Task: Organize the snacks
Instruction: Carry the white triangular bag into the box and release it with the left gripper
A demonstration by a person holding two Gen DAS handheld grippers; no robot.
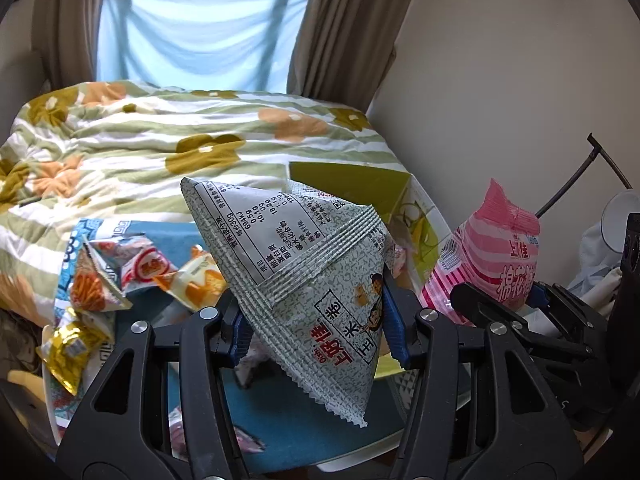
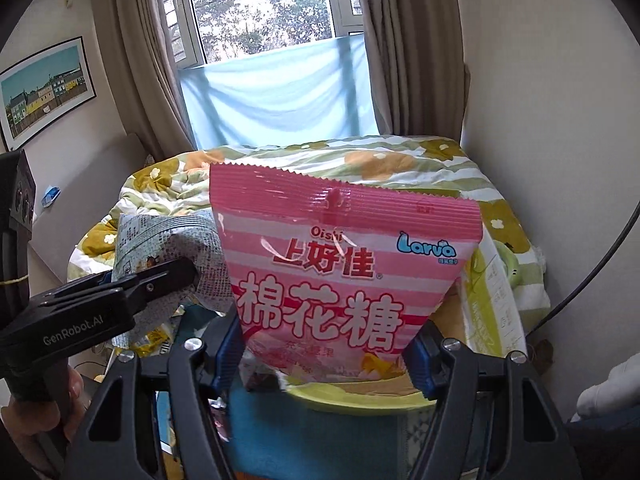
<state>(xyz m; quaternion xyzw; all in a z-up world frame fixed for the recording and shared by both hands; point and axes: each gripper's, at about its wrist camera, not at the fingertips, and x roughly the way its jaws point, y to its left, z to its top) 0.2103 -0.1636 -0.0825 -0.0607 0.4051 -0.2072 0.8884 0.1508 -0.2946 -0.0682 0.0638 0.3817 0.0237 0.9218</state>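
My left gripper (image 1: 320, 328) is shut on a grey-green speckled snack bag (image 1: 304, 280), held upside down above a blue surface. The same bag shows at the left of the right wrist view (image 2: 176, 240), with the left gripper (image 2: 160, 280) clamped on it. My right gripper (image 2: 324, 352) is shut on a pink striped cotton-candy bag (image 2: 344, 276), held upright. That pink bag also shows at the right of the left wrist view (image 1: 492, 256). A yellow-green open box (image 1: 360, 188) stands just behind both bags; its side shows in the right wrist view (image 2: 492, 300).
Several small snack packets (image 1: 132, 272) lie loose on a blue-patterned tray (image 1: 100, 228) at the left, a yellow one (image 1: 72, 348) near its edge. A bed with a floral quilt (image 1: 160, 144) lies beyond. A wall (image 1: 500, 100) stands to the right.
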